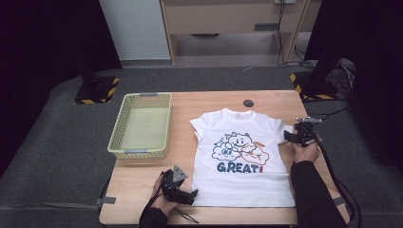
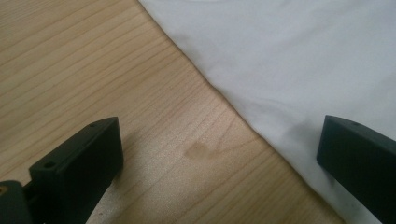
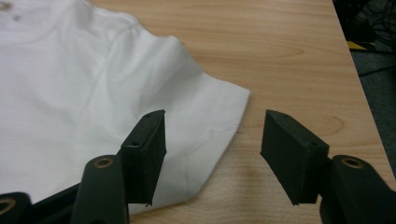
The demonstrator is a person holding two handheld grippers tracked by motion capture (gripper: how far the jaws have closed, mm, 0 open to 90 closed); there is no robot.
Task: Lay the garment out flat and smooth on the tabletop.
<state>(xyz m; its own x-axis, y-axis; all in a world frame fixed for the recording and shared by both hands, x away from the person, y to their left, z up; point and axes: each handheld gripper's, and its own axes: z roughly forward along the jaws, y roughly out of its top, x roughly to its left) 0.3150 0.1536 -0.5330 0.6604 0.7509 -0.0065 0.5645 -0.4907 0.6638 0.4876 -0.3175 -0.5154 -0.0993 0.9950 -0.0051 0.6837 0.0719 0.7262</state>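
A white T-shirt (image 1: 240, 156) printed with cartoon clouds and the word GREAT! lies flat, face up, on the wooden table (image 1: 138, 180). My left gripper (image 1: 192, 194) sits at the shirt's bottom left corner. In the left gripper view it (image 2: 219, 135) stands open, one jaw over bare wood and the other over the shirt's edge (image 2: 289, 56). My right gripper (image 1: 287, 137) is at the shirt's right sleeve. In the right gripper view it (image 3: 212, 140) is open, with the sleeve (image 3: 205, 116) reaching under its left jaw and into the gap.
A pale green plastic basket (image 1: 115, 133) stands empty at the table's left side. A small black round disc (image 1: 248, 103) sits near the far edge above the collar. Black stand bases with hazard stripes (image 1: 97, 90) rest on the floor beyond the table.
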